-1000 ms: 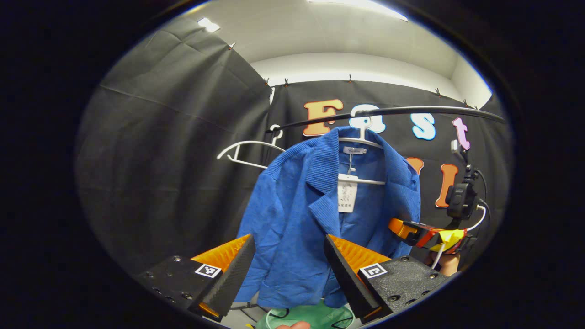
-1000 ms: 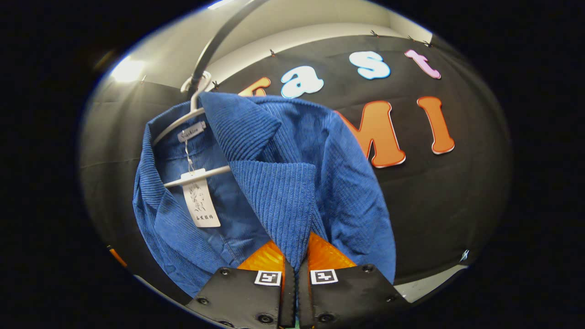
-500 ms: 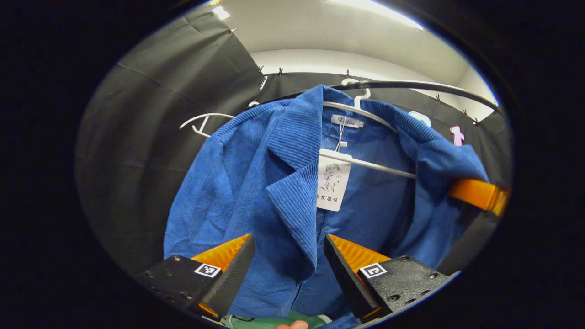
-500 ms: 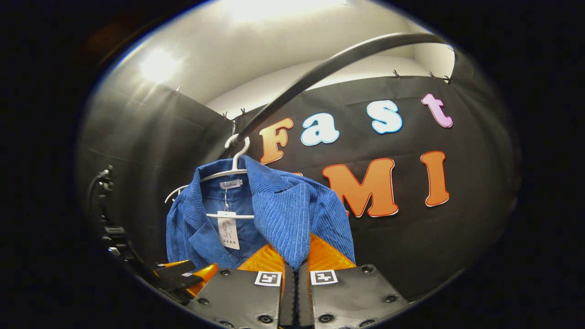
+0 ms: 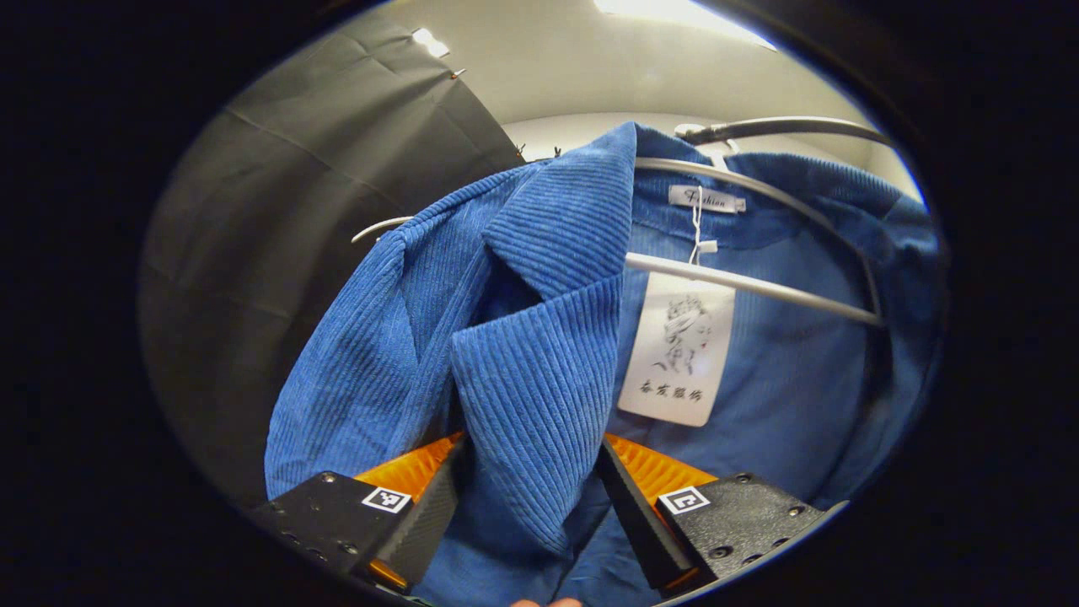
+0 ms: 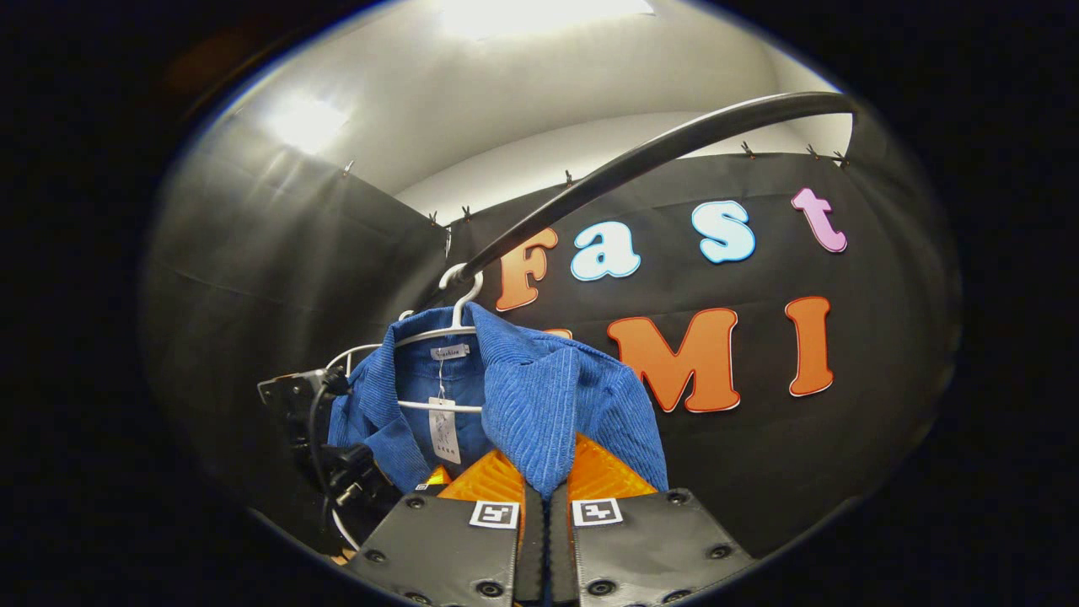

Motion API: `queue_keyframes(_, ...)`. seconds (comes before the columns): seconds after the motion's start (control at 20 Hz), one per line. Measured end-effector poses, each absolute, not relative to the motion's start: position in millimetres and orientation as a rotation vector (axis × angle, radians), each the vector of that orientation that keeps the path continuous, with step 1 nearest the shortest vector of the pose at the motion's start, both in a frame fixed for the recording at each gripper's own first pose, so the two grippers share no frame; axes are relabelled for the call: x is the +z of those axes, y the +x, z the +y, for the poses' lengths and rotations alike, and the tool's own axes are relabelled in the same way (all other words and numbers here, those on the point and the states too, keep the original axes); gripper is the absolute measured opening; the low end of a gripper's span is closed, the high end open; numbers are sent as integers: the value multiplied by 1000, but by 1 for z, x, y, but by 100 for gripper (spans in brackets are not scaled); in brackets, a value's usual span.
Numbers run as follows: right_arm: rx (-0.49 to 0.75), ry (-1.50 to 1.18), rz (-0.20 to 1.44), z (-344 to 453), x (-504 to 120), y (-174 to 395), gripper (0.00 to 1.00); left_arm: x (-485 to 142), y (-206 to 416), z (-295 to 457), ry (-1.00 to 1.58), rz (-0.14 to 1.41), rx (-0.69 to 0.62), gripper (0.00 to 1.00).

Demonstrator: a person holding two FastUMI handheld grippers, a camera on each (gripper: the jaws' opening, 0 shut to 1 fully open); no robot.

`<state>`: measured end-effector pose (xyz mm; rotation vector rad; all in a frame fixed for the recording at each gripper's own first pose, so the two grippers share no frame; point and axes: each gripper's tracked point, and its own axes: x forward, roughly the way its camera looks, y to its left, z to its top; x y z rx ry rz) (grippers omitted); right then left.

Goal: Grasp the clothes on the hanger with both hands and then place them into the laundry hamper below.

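The blue corduroy jacket (image 5: 531, 371) is seen hanging on a white hanger (image 5: 759, 287) hooked over the dark rail (image 6: 641, 160). One lapel is pinched firmly in the right gripper (image 6: 546, 506). The other lapel lies between the spread fingers of the left gripper (image 5: 531, 514), which are not closed on it. The second grasp is judged unfinished; lifting the jacket off and lowering it into the hamper remain.
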<state>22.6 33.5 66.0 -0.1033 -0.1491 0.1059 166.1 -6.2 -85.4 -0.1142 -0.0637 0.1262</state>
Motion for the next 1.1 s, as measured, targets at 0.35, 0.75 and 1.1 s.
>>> queue_keyframes(0.35,74,-110,-159,26,60,31,10,-57,131,33,211,-94,70,5)
queue_keyframes(0.75,23,-66,-224,12,66,44,10,56,66,88,344,-205,249,2)
queue_keyframes(1.1,55,-47,-276,13,83,31,10,143,71,113,342,-332,313,4)
